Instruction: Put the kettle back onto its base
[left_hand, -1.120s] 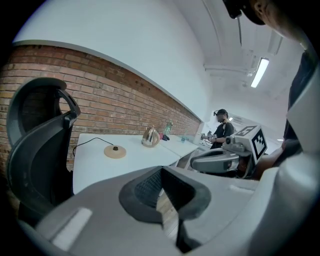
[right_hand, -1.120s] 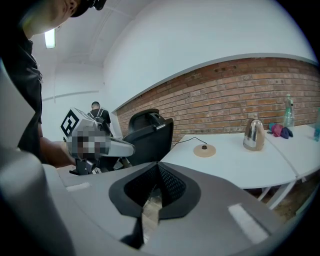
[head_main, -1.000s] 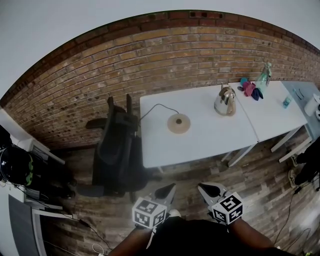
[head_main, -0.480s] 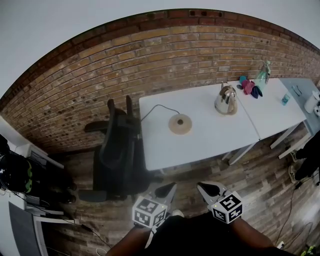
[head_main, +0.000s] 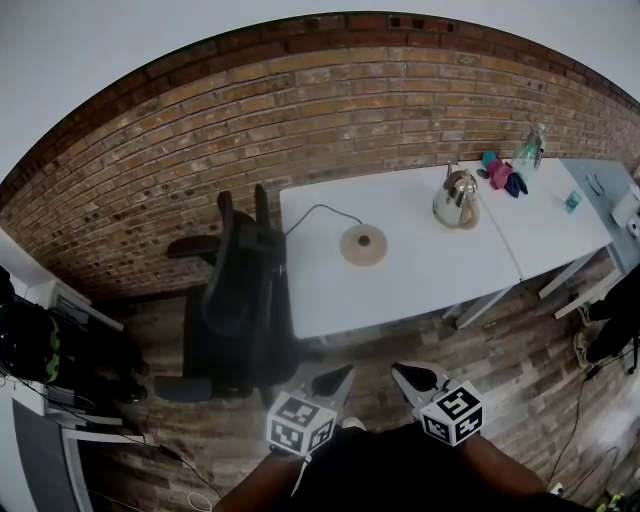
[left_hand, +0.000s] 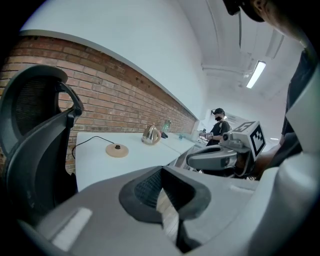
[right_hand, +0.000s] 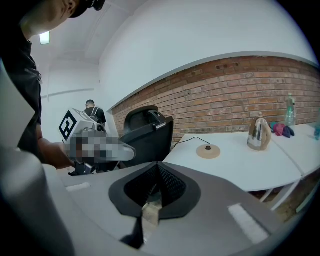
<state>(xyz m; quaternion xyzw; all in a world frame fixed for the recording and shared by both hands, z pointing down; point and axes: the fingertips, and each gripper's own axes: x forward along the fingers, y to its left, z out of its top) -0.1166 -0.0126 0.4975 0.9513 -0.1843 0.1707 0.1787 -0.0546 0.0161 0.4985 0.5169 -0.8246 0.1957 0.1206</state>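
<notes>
Nothing shifted: kettle on table, well apart from base.

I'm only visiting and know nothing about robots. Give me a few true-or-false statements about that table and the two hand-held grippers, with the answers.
1. The kettle sits on its round base. False: it stands apart from the base, further right on the white table in the head view.
2. A cord runs from the base toward the table edge nearest the office chair. True.
3. The left gripper and the right gripper are both shut and hold nothing. True.
4. The office chair stands at the table's right end in the head view. False: it stands at the left end.
</notes>
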